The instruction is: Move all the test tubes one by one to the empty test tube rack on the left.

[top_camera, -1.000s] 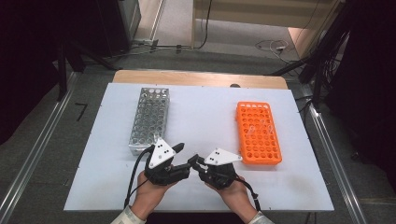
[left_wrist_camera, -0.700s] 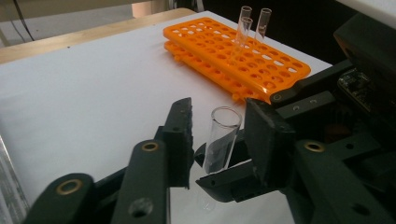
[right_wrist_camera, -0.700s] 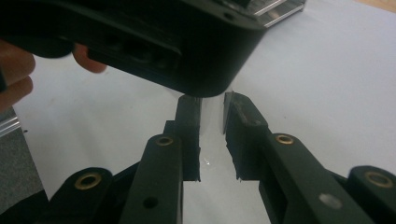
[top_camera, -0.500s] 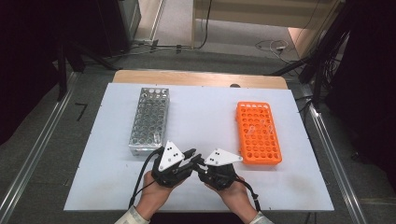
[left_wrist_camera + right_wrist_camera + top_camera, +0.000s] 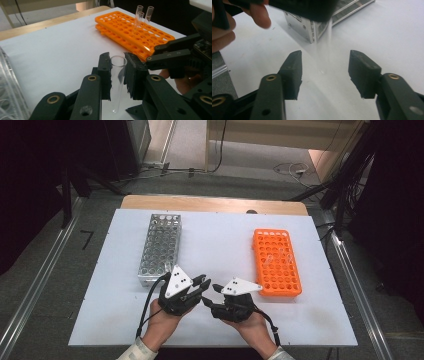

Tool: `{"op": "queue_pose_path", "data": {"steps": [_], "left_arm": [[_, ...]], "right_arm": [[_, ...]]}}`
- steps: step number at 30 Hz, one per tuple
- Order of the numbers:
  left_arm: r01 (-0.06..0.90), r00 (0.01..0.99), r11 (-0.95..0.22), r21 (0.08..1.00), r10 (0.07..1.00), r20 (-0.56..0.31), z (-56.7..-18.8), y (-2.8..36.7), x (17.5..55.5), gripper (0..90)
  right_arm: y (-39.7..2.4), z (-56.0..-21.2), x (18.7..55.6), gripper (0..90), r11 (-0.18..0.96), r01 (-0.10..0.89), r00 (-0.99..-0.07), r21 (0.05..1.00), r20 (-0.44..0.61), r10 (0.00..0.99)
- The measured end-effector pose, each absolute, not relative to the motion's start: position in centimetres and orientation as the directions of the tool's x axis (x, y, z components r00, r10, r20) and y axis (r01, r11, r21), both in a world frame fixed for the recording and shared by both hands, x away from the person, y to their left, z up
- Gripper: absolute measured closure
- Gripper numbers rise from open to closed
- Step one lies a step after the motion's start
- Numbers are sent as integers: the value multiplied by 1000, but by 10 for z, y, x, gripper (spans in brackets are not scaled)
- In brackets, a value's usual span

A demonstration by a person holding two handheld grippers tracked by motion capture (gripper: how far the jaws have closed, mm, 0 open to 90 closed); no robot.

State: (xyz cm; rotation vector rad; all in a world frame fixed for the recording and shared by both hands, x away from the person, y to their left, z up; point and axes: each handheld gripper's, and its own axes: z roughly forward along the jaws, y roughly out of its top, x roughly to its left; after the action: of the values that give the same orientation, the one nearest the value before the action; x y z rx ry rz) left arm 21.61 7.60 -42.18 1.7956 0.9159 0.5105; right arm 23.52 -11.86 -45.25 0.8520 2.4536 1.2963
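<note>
left gripper [image 5: 117, 72] clamped on one clear glass test tube [image 5: 117, 82], table's 6 o'clock | right gripper [image 5: 324, 72] jaws just opened, nothing between | orange plastic rack [image 5: 276, 261], 3 o'clock: three tubes [image 5: 142, 15] | one metal rack [image 5: 160, 247], 9 o'clock

Two racks [image 5: 161, 249] [image 5: 276, 261], four glass tubes [image 5: 117, 75] [image 5: 139, 11] [image 5: 149, 12] [image 5: 140, 17], two grippers [image 5: 200, 282] [image 5: 212, 295].

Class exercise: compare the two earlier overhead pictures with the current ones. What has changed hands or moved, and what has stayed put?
The clear test tube has passed over: the left gripper has just closed on it, and the right gripper has just opened, nothing between its fingers. The hands barely shifted. The metal rack, the orange rack with its three tubes and the white board stayed as they were.
</note>
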Motion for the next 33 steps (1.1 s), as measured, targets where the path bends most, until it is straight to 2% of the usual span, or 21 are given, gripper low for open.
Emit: {"op": "queue_pose_path", "data": {"steps": [3,12,15,33], "left_arm": [[360,604,-178,916,793,-83,-418,83,221,749],[352,557,-134,926,825,-93,-405,100,233,750],[347,544,-123,930,834,-93,-400,106,237,750],[356,456,-62,932,882,-116,-393,135,260,749]], "right_arm": [[-122,-452,238,370,431,392,-795,813,64,603],[-129,-452,242,335,416,411,-776,811,71,627],[-131,-453,243,291,411,421,-763,809,71,642],[-142,-454,246,284,398,441,-741,804,76,668]]}}
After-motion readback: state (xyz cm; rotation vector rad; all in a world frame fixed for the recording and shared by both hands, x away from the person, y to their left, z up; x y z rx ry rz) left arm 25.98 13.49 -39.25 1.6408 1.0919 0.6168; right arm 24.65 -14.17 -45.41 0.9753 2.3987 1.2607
